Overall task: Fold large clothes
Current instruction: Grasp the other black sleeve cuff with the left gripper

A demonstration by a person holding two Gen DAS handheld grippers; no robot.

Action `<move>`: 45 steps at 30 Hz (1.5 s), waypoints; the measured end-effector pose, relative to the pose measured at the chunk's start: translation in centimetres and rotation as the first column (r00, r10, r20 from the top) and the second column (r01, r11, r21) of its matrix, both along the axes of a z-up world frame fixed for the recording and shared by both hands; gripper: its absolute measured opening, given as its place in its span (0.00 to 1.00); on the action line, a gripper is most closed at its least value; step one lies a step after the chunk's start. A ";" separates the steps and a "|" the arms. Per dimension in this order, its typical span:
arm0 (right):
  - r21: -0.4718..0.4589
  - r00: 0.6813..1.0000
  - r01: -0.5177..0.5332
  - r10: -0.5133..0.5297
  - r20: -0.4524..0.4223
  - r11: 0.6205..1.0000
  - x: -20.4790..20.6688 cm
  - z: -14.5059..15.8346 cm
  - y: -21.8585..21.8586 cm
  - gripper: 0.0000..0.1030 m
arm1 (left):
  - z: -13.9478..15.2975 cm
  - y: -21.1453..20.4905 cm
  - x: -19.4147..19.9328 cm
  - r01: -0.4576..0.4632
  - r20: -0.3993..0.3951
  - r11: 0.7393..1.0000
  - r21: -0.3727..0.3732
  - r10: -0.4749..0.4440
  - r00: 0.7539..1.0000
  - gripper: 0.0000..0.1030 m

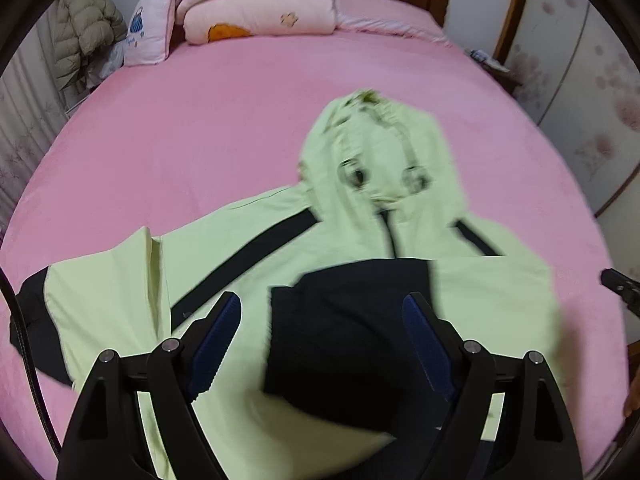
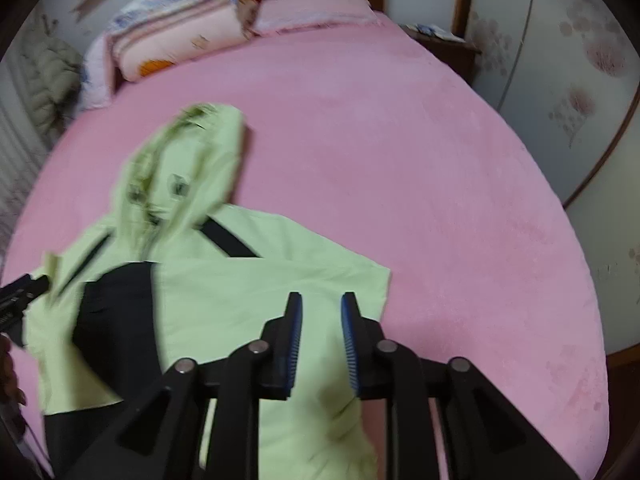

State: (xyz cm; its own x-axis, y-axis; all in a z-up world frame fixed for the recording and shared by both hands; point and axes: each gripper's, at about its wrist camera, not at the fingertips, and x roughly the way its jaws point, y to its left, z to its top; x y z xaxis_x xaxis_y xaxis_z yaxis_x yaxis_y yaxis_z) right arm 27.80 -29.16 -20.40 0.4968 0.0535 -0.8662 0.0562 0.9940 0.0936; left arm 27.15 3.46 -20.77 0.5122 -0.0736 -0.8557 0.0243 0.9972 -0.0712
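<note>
Two grippers over green hoodie (image 1: 224, 248) on pink bed (image 1: 200, 120): left gripper (image 1: 322, 312) fingers spread wide, right gripper (image 2: 320, 312) fingers parted w/ narrow gap, gripping nothing; hood beyond fingertips.

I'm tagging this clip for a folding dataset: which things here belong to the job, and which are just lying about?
Belongs to the job:
- light green hooded jacket, spread on the pink bed sheet
- left gripper, jaws wide apart
- right gripper, jaws slightly apart, holding nothing

Just lying about:
- folded pink quilts at the headboard
- grey puffer coat beside the bed
</note>
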 end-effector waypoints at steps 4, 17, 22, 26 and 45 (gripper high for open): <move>0.042 0.998 -0.054 0.052 0.031 0.998 -2.1 4.7 0.8 0.22 | 5.4 -1.9 -4.2 -0.005 0.037 0.999 -0.048 0.007 0.999 0.85; 0.108 0.956 -0.294 0.290 0.052 0.950 -9.3 13.0 10.6 0.28 | 16.1 0.8 -14.0 -0.085 0.073 0.988 -0.125 0.095 0.993 0.86; 0.171 0.952 -0.305 0.300 0.053 0.937 -9.6 14.2 16.1 0.28 | 16.3 7.8 -16.0 -0.144 0.067 0.977 -0.157 0.156 0.985 0.86; 0.196 0.949 -0.316 0.306 0.080 0.928 -9.1 15.1 23.0 0.28 | 13.9 15.6 -16.6 -0.202 0.036 0.963 -0.177 0.212 0.977 0.86; 0.170 0.904 -0.427 0.426 0.043 0.888 -5.4 4.9 50.8 0.28 | -11.5 50.9 -16.6 -0.699 -0.194 0.615 -0.366 0.684 0.703 0.82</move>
State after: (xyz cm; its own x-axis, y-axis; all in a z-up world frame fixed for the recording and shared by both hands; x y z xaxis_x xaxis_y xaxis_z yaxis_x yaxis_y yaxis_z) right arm 22.42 21.68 -15.50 0.3967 0.4078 -0.8224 -0.3702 0.8909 0.2631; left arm 10.56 54.35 -32.24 0.5238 -0.0308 -0.8513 -0.6702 0.6020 -0.4342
